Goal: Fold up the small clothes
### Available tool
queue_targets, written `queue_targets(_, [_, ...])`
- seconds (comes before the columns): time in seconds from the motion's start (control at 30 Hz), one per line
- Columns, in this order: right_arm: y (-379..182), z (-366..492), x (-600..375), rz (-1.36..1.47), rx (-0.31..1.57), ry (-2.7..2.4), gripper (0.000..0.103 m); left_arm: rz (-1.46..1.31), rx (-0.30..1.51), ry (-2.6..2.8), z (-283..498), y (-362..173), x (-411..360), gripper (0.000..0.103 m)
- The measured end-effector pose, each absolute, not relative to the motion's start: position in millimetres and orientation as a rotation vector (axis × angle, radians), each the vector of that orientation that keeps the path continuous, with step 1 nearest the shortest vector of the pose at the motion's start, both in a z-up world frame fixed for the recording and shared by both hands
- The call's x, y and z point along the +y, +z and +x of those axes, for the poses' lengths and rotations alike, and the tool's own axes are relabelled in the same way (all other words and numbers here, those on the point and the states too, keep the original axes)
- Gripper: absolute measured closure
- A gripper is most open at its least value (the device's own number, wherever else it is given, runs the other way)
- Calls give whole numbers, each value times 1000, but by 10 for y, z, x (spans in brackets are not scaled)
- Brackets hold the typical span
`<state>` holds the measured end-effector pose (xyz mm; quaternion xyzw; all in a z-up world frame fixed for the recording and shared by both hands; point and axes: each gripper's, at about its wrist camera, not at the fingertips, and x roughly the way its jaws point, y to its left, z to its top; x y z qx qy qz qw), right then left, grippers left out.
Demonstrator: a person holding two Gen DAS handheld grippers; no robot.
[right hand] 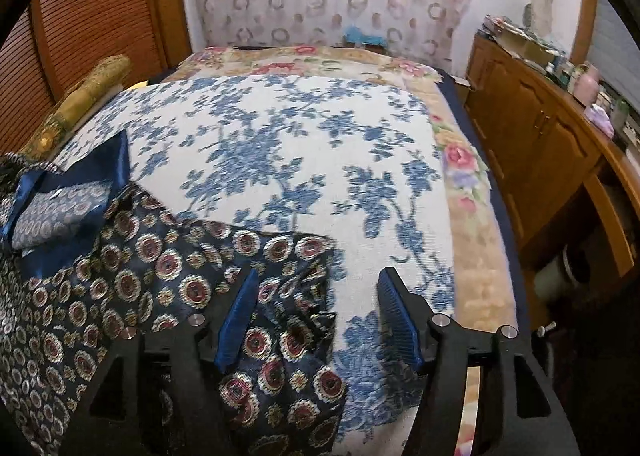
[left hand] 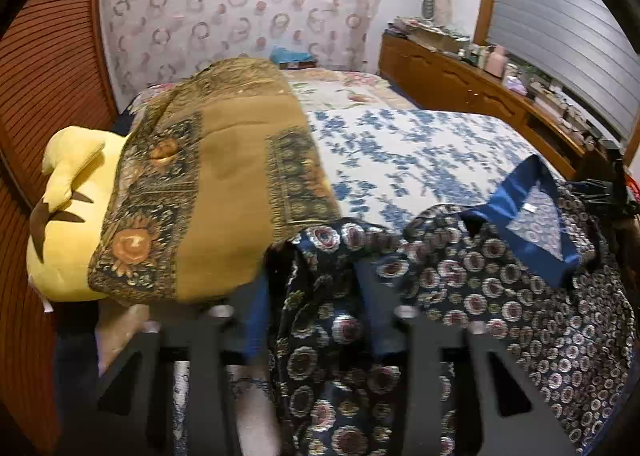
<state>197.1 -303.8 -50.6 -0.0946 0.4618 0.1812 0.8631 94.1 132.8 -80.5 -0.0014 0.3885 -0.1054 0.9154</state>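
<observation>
Right gripper (right hand: 318, 316): jaws spread wide, a fold of the patterned navy garment (right hand: 120, 276) lying between them, against the left pad. Left gripper (left hand: 316, 296): jaws apart, garment fabric bunched between them; whether they pinch it cannot be told. The garment lies on the blue-floral bedspread (right hand: 280, 144), collar (left hand: 532, 216) facing up. A brown folded blanket (left hand: 208, 184) lies left of the garment, over a yellow plush toy (left hand: 68, 216).
</observation>
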Motion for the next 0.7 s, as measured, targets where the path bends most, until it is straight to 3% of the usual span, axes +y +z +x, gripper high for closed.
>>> queue_targets(0.1, [-544,1944,-2964,-227,967,422,45,6,804,-255,913,-775,1259,86])
queue_targets(0.17, [-528,1919,-2930,-230,964,451,62,23,805,-257,906,-761,1220,90])
queue_targets(0.2, [-523,1908,-2913,-237,963,462,66,28,800,-261,894,-742,1200,92])
queue_targets(0.27, [-512,1887,-2884,-247,964,481,95,28,775,-275,848,-675,1172,94])
queue_targets(0.4, [-378,1763,-2881,-263,869,447,98,11,718,-249,775,-461,1174,95])
queue_targets(0.7, [692,1416,-2974,-219,545,398,99,-59,512,-297,741,392,1188,96])
